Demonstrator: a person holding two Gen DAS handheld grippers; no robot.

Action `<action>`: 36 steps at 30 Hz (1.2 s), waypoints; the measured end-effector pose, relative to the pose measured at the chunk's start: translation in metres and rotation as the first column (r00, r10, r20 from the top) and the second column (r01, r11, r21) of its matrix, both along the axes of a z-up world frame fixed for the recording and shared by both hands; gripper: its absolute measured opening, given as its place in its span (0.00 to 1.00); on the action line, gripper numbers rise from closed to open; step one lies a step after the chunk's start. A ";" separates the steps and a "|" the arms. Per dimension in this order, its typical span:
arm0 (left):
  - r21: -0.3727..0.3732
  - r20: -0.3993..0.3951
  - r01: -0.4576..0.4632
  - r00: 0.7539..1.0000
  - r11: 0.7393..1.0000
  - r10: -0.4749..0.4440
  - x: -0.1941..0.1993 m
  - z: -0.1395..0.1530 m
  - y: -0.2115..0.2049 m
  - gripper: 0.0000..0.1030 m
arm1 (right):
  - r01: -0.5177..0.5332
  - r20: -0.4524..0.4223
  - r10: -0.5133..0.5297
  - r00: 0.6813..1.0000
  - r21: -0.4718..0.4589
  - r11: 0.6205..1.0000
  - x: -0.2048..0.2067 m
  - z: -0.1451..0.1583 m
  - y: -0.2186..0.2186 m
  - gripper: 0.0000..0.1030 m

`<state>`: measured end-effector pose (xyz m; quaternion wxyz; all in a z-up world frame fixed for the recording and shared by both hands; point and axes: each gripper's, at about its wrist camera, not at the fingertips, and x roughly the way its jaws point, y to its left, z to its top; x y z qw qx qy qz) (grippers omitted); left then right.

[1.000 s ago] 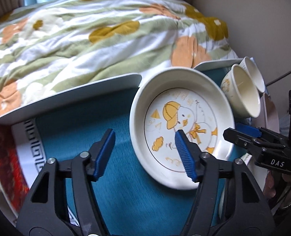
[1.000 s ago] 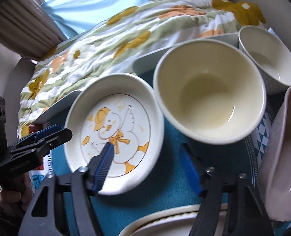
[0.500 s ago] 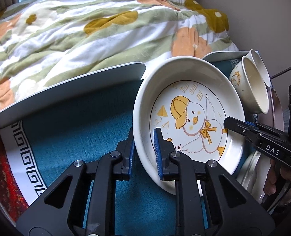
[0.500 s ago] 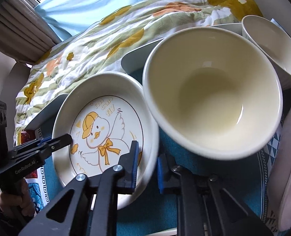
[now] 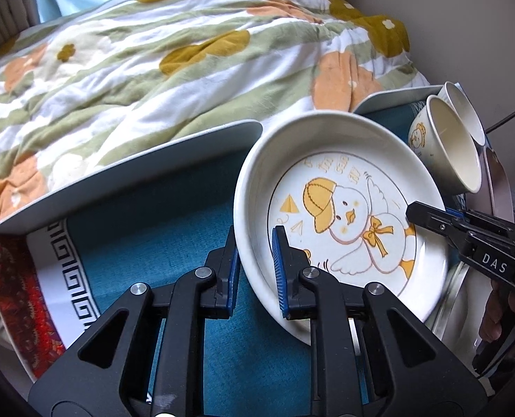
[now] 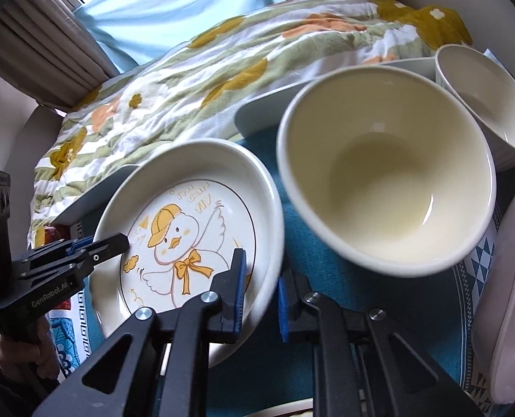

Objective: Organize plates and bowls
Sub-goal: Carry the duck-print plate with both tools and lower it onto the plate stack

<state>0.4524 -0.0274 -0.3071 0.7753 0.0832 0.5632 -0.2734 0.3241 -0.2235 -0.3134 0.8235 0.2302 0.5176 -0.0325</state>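
Observation:
A white duck-print plate [image 5: 344,208] is tilted above the teal cloth. My left gripper [image 5: 255,271] is shut on its left rim. My right gripper [image 6: 260,295] is shut on the opposite rim of the same plate [image 6: 194,229]; it also shows in the left wrist view [image 5: 431,222]. A cream bowl [image 6: 386,187] stands just right of the plate, with a second white bowl [image 6: 483,104] behind it. Both bowls show in the left wrist view, the nearer [image 5: 452,146] with a duck print.
A pale pink dish [image 6: 507,295] lies at the right edge. Another plate's rim [image 6: 285,410] shows at the bottom. The teal cloth [image 5: 153,215] covers a tray-like table with a pale raised edge [image 5: 135,160]. A floral quilt [image 5: 153,62] lies behind.
Both grippers closed from open onto the plate's opposite rims. The plate has since lifted and tilted slightly, and the views have drawn closer to it.

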 end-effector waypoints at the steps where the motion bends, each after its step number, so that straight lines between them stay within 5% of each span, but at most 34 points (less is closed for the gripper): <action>1: 0.002 0.006 -0.001 1.000 1.000 0.001 -0.001 0.002 0.001 0.15 | -0.007 0.010 0.007 1.000 -0.002 1.000 -0.001 0.002 0.002 0.15; 13: -0.033 0.072 -0.039 0.997 0.999 0.042 -0.035 0.043 0.014 0.15 | -0.055 0.106 0.061 0.993 -0.053 0.997 -0.027 0.035 0.009 0.15; 24: -0.077 0.164 -0.117 0.978 0.990 0.128 -0.149 0.105 -0.001 0.15 | -0.183 0.190 0.201 0.961 -0.109 0.977 -0.111 0.091 -0.012 0.15; 36: -0.075 0.111 -0.242 0.962 0.967 0.250 -0.267 0.084 -0.053 0.15 | -0.305 0.151 0.321 0.935 -0.117 0.945 -0.186 0.074 -0.058 0.15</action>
